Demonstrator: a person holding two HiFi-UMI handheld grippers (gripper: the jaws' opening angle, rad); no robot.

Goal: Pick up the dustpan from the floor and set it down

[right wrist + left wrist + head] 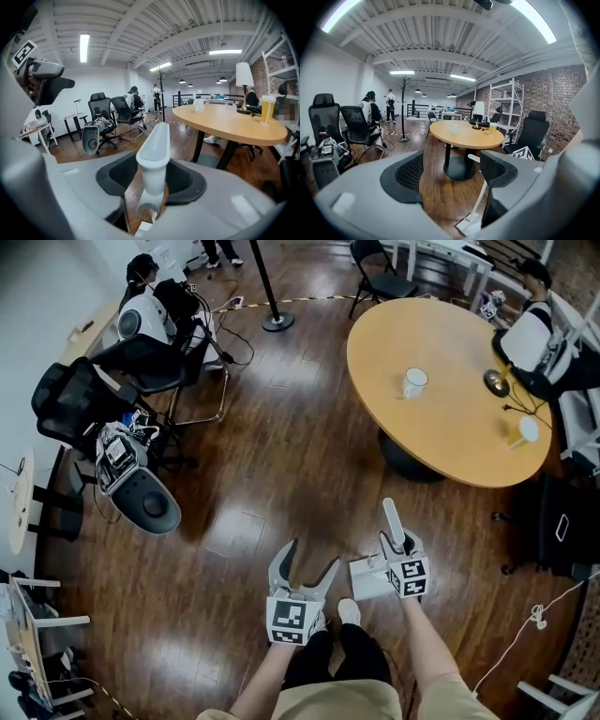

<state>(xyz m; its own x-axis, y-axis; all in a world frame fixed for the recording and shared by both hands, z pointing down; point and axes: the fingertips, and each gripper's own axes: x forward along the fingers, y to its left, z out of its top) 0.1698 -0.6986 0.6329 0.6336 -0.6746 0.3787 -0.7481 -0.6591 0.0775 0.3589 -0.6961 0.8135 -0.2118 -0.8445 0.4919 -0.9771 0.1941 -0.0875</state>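
A white dustpan (pixel 368 577) stands on the wood floor in front of the person's feet, its long handle (pixel 393 519) pointing up and away. My right gripper (pixel 396 540) is shut on that handle; in the right gripper view the handle (pixel 154 150) rises between the two black pads (pixel 185 180), which press on its sides. My left gripper (pixel 309 557) hangs to the left of the pan, open, with only floor between its jaws. From the left gripper (pixel 452 173) the dustpan (pixel 474 221) shows low at the right, partly behind the right jaw.
A round wooden table (pixel 450 427) with a white cup (pixel 414 382) and a lamp stands ahead on the right, a person seated at its far side. Office chairs (pixel 141 362) and a grey machine (pixel 142 491) crowd the left. A pole stand (pixel 277 321) is behind.
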